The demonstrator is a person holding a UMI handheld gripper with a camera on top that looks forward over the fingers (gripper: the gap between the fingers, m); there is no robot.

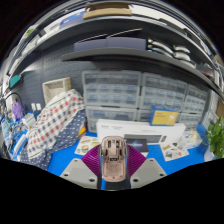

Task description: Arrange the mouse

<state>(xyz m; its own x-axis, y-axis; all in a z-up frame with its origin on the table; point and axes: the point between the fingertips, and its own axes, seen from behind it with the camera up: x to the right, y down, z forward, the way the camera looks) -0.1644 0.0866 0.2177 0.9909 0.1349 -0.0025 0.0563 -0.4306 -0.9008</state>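
- While the gripper (114, 165) is raised above the blue worktop (72, 155), its fingers (82, 168) are clamped on a pink-beige mouse (114, 155), one finger pressing each side.
- Mouse sits between the fingers, lengthwise along them, with a dark scroll wheel area on its top; it appears lifted clear of the worktop.
- Purple pads (92, 147) show on the inner faces of the fingers, flanking the mouse.
- Beyond the mouse, a white box-shaped device (140, 130) stands on the worktop.
- Beside the device, papers (180, 145) lie on the blue surface.
- To the other side, a plaid cloth (55, 120) is heaped over an object.
- Against the far wall stand grey drawer cabinets (145, 95), with a shelf (115, 45) above carrying assorted items too small to identify.
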